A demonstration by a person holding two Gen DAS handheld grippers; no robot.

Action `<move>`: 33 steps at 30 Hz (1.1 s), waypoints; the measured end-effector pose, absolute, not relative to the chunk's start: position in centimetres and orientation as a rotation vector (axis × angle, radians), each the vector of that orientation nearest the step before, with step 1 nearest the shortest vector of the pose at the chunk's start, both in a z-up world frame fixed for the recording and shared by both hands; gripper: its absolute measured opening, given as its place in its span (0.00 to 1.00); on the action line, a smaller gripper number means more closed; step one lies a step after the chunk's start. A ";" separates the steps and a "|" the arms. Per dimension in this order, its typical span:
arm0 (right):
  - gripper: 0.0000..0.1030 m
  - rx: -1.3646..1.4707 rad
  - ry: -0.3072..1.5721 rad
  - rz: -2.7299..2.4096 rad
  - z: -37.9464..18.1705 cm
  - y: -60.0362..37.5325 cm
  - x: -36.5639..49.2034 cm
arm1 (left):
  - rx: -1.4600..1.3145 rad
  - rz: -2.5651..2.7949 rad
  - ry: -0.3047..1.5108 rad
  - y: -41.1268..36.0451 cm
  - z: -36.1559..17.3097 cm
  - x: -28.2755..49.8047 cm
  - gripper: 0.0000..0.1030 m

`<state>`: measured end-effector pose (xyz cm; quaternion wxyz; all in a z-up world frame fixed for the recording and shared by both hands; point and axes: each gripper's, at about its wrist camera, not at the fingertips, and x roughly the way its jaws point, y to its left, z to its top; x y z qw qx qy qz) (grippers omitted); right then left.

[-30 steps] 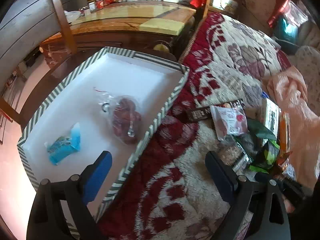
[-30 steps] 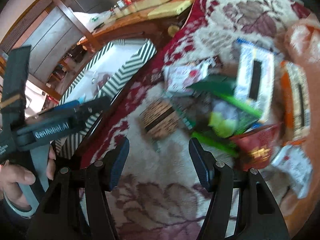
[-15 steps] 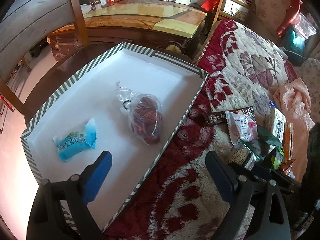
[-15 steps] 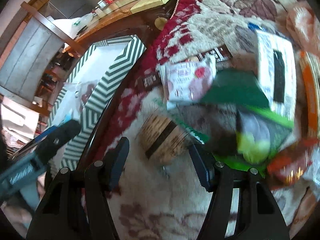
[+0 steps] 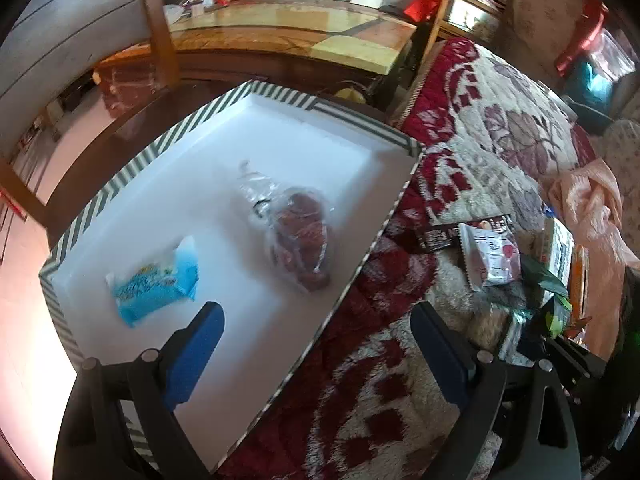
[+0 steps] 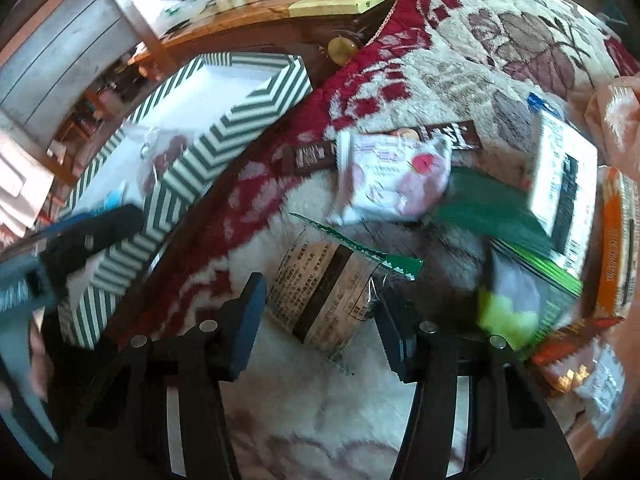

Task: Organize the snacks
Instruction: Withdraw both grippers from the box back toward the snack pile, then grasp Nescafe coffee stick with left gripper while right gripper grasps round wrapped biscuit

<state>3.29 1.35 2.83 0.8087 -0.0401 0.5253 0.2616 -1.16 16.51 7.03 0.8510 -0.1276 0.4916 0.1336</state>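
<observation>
Two pairs of tongs appear, one per view. The left tongs [image 5: 316, 344] stand wide apart with nothing between the blue pads, above the near edge of a white box [image 5: 280, 96] with a green-striped rim. Inside the box lie a blue snack packet [image 5: 154, 282] and a clear bag of dark red snacks [image 5: 300, 236], a little apart. The right tongs [image 6: 320, 312] have just been closing; a tan snack packet with a dark band [image 6: 324, 288] lies between the pads on the red-and-cream blanket [image 6: 460, 40], and whether the pads press on it yet cannot be told. Beyond it, a heap of snacks rests on the blanket: a white-and-pink packet [image 6: 392, 176] overlapping a dark brown bar [image 6: 308, 156], a green pack [image 6: 492, 208], a white carton [image 6: 564, 176] and an orange pack [image 6: 620, 248].
</observation>
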 end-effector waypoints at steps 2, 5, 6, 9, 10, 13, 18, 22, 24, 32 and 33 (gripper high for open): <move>0.49 -0.099 1.124 0.572 2.9 0.3 2.6 | -0.238 0.254 1.027 15.9 7.4 -0.5 0.93; 0.48 -0.059 1.134 0.576 2.8 -1.6 2.4 | -0.190 0.227 1.018 14.7 8.1 0.9 0.93; 0.45 -0.044 1.132 0.584 3.0 -2.0 2.4 | -0.176 0.219 1.015 14.3 8.3 1.5 0.93; 0.41 -0.044 1.124 0.589 3.5 -2.6 2.6 | -0.122 0.190 0.993 12.8 8.9 3.2 0.93; 0.40 -0.050 1.123 0.592 3.6 -2.7 2.6 | -0.101 0.184 0.992 12.3 9.0 3.8 0.93; 0.39 -0.050 1.139 0.604 3.2 -3.3 2.5 | -0.066 0.117 1.000 10.8 8.9 6.1 0.93; 0.38 -0.009 1.155 0.639 3.0 -4.8 1.8 | 0.035 -0.042 1.051 8.4 8.2 10.4 0.92; 0.39 0.038 1.166 0.651 2.7 -5.7 2.1 | 0.129 -0.069 1.075 7.1 7.3 14.0 0.92; 0.39 0.064 1.169 0.658 2.4 -6.1 2.2 | 0.187 -0.048 1.097 6.7 6.5 15.4 0.90; 0.39 0.122 1.186 0.679 1.9 -7.2 2.7 | 0.409 -0.199 1.167 3.5 4.7 14.2 0.84; 0.39 0.125 1.187 0.680 1.8 -7.2 2.8 | 0.437 -0.225 1.171 2.9 4.5 13.6 0.85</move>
